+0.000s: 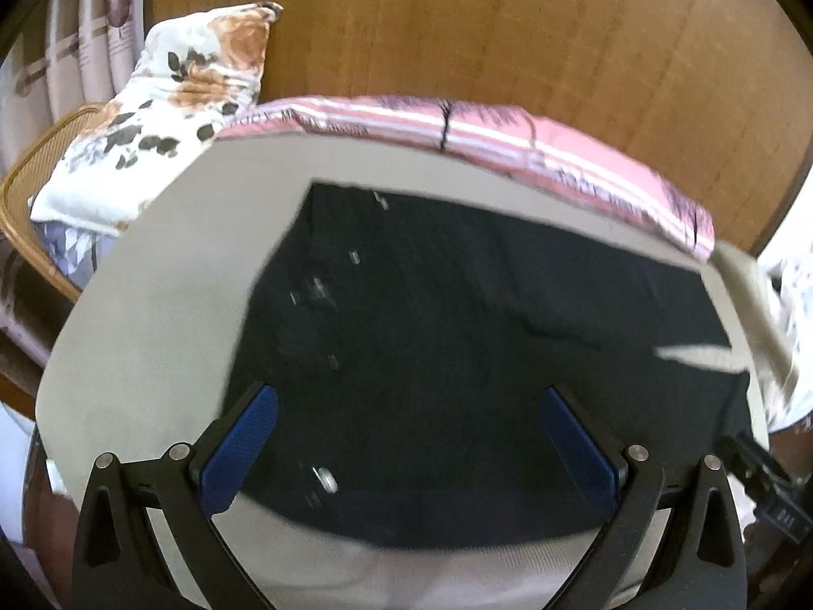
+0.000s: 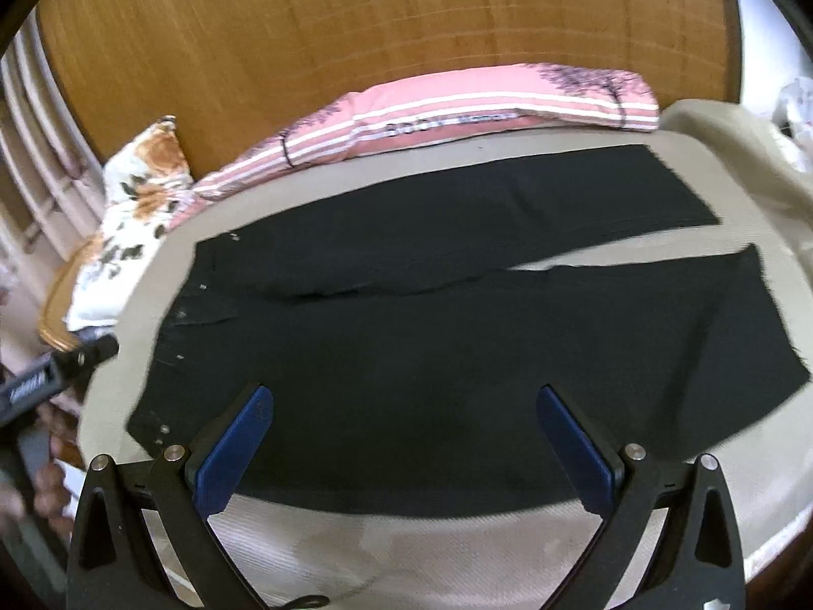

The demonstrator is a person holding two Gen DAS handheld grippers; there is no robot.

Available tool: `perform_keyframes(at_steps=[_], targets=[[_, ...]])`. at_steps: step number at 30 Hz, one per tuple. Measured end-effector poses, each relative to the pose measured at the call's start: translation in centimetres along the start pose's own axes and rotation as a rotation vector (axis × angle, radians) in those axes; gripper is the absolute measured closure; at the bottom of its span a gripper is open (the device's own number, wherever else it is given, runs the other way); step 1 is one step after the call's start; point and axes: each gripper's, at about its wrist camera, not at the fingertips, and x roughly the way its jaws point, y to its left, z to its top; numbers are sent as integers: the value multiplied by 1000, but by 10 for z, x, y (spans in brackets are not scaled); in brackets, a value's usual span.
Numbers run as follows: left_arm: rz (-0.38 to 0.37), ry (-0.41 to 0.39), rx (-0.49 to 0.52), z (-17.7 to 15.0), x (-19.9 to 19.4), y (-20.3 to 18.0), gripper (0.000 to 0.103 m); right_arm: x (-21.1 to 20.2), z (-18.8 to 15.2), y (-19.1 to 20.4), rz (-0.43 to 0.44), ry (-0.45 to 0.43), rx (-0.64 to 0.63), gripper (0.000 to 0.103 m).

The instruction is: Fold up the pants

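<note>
Black pants lie flat on a beige bed sheet, waistband with metal studs at the left, two legs spreading to the right. In the left wrist view the pants fill the middle. My left gripper is open and empty, above the waist end of the pants. My right gripper is open and empty, above the near leg. The left gripper's body shows at the left edge of the right wrist view. The right gripper's body shows at the right edge of the left wrist view.
A pink striped pillow lies along the wooden headboard at the far side. A floral pillow rests at the far left on a wicker chair. A bunched beige cover sits at the right.
</note>
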Motion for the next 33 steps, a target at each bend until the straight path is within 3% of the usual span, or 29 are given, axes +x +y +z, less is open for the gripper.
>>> perform_keyframes(at_steps=[3,5,10,15,20,25,29,33], targets=[[4,-21,-11,31,12,24,1,11,12,-3,32,18,20,0],[-34,-17,-36,53,26,42,5,22,21,-4,28,34,37,0],[-170,53,-137,100,81,89,38,53,38,-2,6,89,50,0],[-314,146,-258,135,147,126,54,85,51,7,-9,132,24,0],[-356,210,-298,149,197,144,57,119,61,18,-27,181,-3,0],[-382,282,-337,150,238,156,67,144,73,31,-20,207,-33,0],[-379,294,-343,150,253,161,67,157,81,43,-14,205,-53,0],[-450,292,-339,157,260,160,67,169,87,51,1,212,-72,0]])
